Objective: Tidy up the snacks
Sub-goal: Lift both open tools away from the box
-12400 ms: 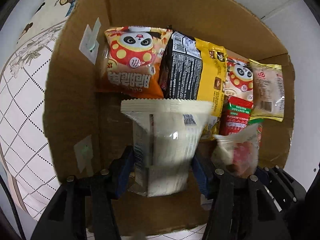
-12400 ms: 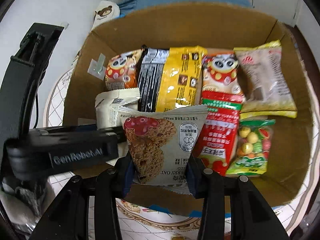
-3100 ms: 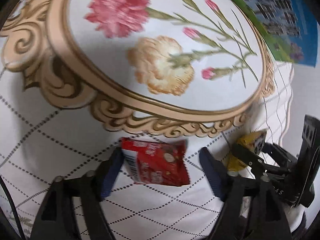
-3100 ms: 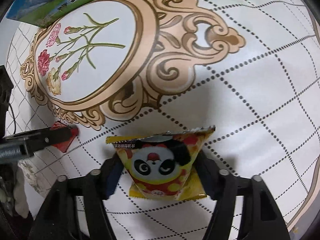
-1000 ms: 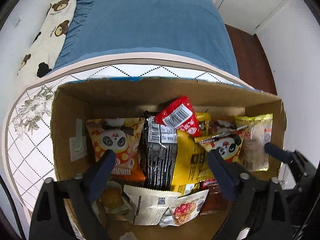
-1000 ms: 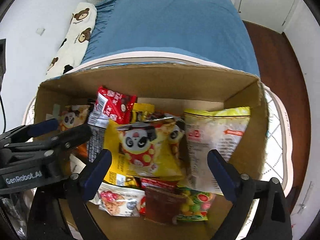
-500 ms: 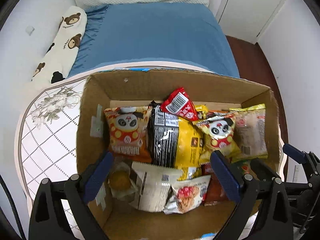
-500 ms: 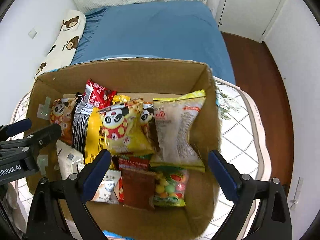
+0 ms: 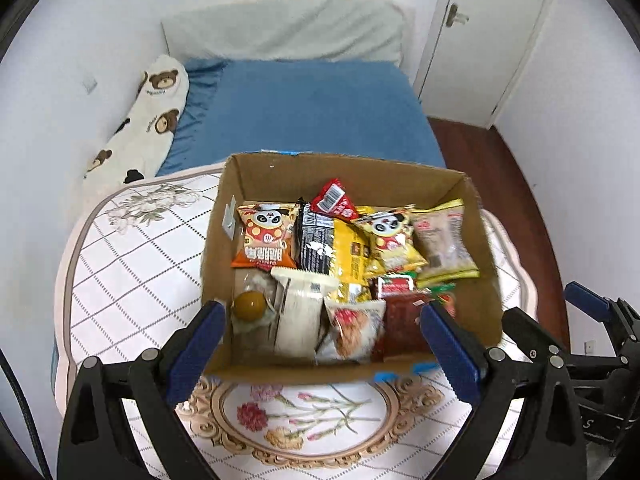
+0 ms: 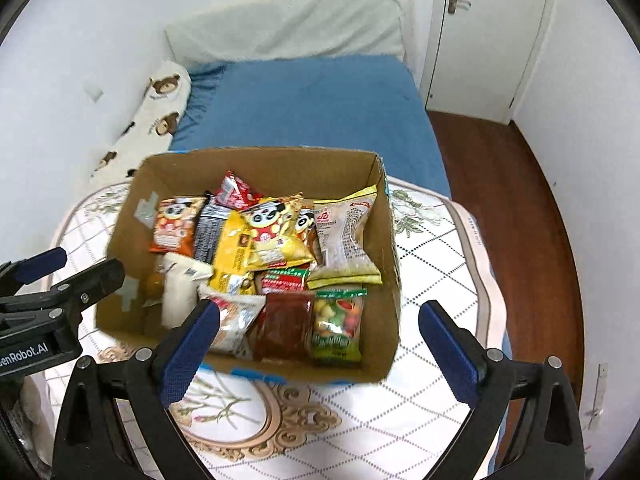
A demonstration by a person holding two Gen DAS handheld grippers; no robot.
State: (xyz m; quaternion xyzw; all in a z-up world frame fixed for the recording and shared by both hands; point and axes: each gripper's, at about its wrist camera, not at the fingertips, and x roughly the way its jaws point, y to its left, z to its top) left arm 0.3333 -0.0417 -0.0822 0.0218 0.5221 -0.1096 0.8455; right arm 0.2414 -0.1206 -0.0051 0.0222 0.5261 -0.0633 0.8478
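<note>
Cardboard box (image 9: 352,368) of snacks on the patterned worktop (image 9: 132,280), with a blue bed (image 9: 312,112) beyond. Left gripper (image 9: 324,344) and right gripper (image 10: 316,340) both hang above the near edge of the box, jaws spread wide and empty. A small red packet (image 9: 334,200) lies on top near the far wall, beside a yellow panda packet (image 10: 272,232); lower packets appear blurred.

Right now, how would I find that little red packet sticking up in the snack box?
Start at the cardboard box on the patterned table, in front of the blue bed. Look along its far wall: the small red packet pokes up behind the black-and-yellow bag. It alone shows a white barcode and stands tilted above the rest.
</note>
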